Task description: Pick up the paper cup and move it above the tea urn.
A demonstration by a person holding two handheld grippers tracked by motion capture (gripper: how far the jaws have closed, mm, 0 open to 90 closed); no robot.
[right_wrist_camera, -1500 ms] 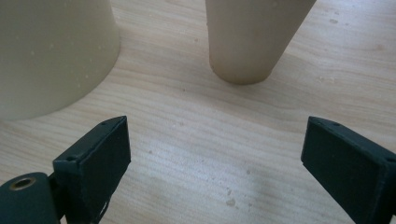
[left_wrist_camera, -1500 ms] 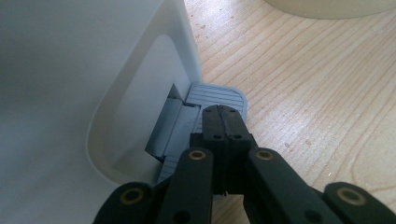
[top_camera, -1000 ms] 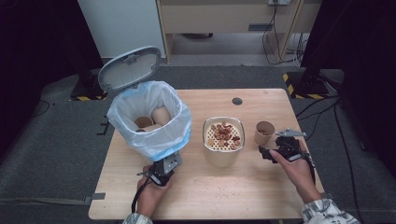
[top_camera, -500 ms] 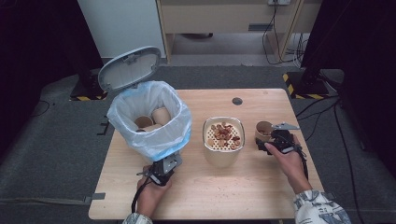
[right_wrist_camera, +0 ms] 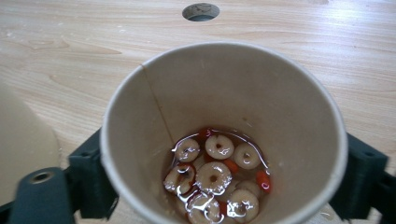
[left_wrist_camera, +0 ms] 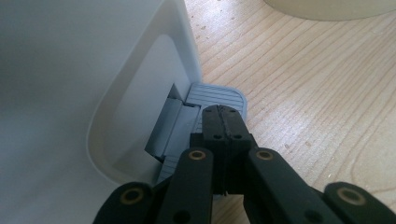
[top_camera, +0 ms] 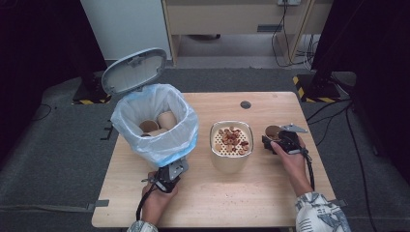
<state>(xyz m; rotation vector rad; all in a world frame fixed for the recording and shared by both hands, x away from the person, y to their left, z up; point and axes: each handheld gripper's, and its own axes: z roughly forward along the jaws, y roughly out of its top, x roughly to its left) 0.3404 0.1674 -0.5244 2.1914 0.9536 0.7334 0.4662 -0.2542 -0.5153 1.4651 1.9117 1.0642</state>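
A brown paper cup (top_camera: 272, 131) stands on the table's right side, with my right gripper (top_camera: 275, 139) shut on it. In the right gripper view the cup (right_wrist_camera: 224, 93) holds a little liquid with pale rings and red bits (right_wrist_camera: 215, 176), and a black jaw presses each side. My left gripper (top_camera: 170, 174) is shut, its tips (left_wrist_camera: 223, 116) resting on the grey foot pedal (left_wrist_camera: 215, 92) of a white bin (top_camera: 154, 126). The bin is lined with a blue bag, and its lid (top_camera: 134, 70) stands open.
A cream strainer bowl (top_camera: 231, 162) with rings and red bits on its perforated insert sits between the bin and the cup. Several brown paper cups (top_camera: 159, 123) lie inside the bin. A round cable hole (top_camera: 245, 104) is at the table's far side.
My right gripper has moved left and forward up to the paper cup and now has it between its jaws. The left gripper has stayed on the pedal.
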